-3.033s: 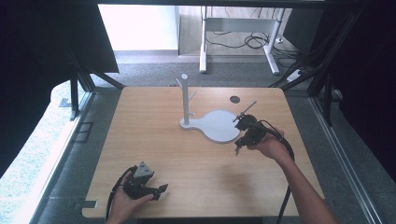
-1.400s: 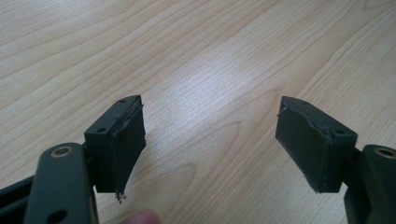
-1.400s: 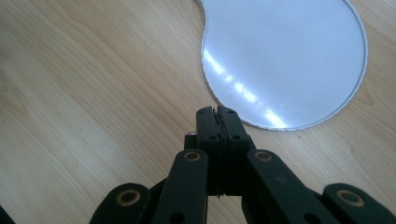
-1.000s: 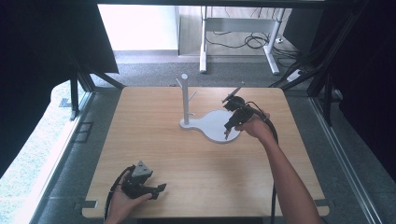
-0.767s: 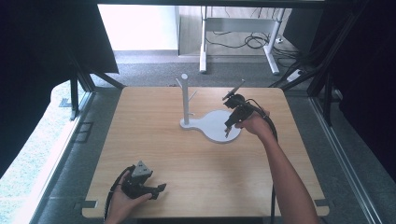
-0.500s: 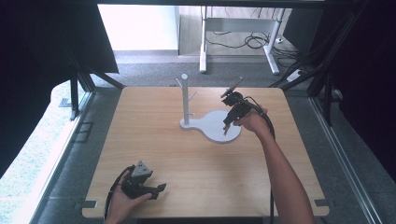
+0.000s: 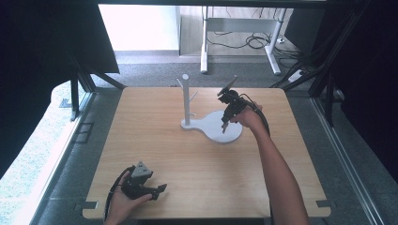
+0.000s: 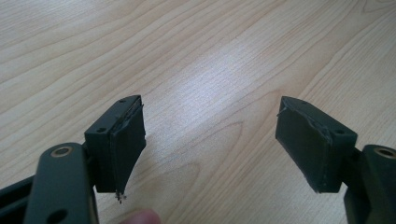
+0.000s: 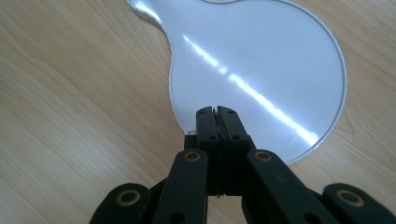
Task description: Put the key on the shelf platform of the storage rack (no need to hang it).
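Note:
A white stand has a flat rounded base (image 7: 213, 126) and an upright post (image 7: 186, 96) with short pegs, set on the wooden table (image 7: 155, 140) at its far middle. My right gripper (image 7: 224, 127) points down over the base's round part, jaws pressed together with nothing between them. In the right gripper view the shut tips (image 9: 217, 112) hover over the near edge of the glossy white base (image 9: 261, 60). My left gripper (image 7: 161, 188) rests at the table's near left in a hand. In the left gripper view its pads (image 8: 128, 140) stand wide apart over bare wood, empty.
The table's near edge (image 7: 187, 218) runs just beside the left hand. Grey floor surrounds the table, with a white desk frame and cables (image 7: 244, 42) beyond the far edge. Dark curtains hang at both sides.
The right hand has carried its shut gripper from the table's right side toward the stand, and now sits over the base. The left gripper has stayed put.

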{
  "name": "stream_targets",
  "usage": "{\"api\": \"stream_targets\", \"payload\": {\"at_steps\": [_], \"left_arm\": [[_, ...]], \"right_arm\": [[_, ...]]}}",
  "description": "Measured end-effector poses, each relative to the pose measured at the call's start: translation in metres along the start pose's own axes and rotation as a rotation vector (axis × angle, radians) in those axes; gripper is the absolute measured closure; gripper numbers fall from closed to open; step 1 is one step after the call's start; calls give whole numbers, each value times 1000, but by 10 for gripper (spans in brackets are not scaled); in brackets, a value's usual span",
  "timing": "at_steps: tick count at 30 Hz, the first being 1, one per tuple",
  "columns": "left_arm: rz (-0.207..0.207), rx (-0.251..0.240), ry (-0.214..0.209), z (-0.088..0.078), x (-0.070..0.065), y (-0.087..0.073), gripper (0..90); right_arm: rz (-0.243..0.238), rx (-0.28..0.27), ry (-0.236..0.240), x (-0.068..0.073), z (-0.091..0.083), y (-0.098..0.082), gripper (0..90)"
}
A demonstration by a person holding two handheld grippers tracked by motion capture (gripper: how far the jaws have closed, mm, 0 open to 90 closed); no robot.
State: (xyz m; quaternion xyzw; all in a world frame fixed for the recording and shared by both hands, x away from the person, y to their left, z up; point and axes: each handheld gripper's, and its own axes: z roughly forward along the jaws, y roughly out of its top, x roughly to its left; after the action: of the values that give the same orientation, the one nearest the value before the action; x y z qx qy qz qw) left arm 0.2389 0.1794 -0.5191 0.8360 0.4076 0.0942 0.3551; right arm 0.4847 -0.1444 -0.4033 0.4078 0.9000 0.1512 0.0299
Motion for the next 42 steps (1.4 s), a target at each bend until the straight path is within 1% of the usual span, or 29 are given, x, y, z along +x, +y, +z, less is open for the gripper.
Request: {"api": "stream_targets", "payload": {"at_steps": [3, 10, 16, 17, 20, 23, 25, 29, 32, 42], "left_arm": [[3, 2, -3, 0, 0, 0, 245], [6, 5, -2, 1, -1, 0, 245], [7, 3, -6, 1, -2, 0, 245], [6, 3, -6, 1, -2, 0, 245], [8, 4, -8, 1, -2, 0, 245], [9, 4, -11, 1, -3, 0, 245], [10, 4, -10, 1, -2, 0, 245], [9, 1, -10, 1, -2, 0, 245], [13, 4, -10, 1, -2, 0, 245], [9, 1, -9, 0, -1, 0, 245]], "right_arm": [[-1, -4, -1, -1, 4, 3, 900], [8, 12, 0, -2, 13, 10, 900], [3, 24, -6, -3, 18, 13, 900], [11, 25, -6, -3, 19, 14, 900], [5, 26, -13, -3, 21, 16, 900], [1, 21, -7, -3, 24, 18, 900], [12, 24, -3, -3, 27, 19, 900], [16, 29, -11, -5, 32, 21, 900], [13, 22, -15, -6, 34, 22, 900], [35, 25, -17, -12, 46, 23, 900]]}}
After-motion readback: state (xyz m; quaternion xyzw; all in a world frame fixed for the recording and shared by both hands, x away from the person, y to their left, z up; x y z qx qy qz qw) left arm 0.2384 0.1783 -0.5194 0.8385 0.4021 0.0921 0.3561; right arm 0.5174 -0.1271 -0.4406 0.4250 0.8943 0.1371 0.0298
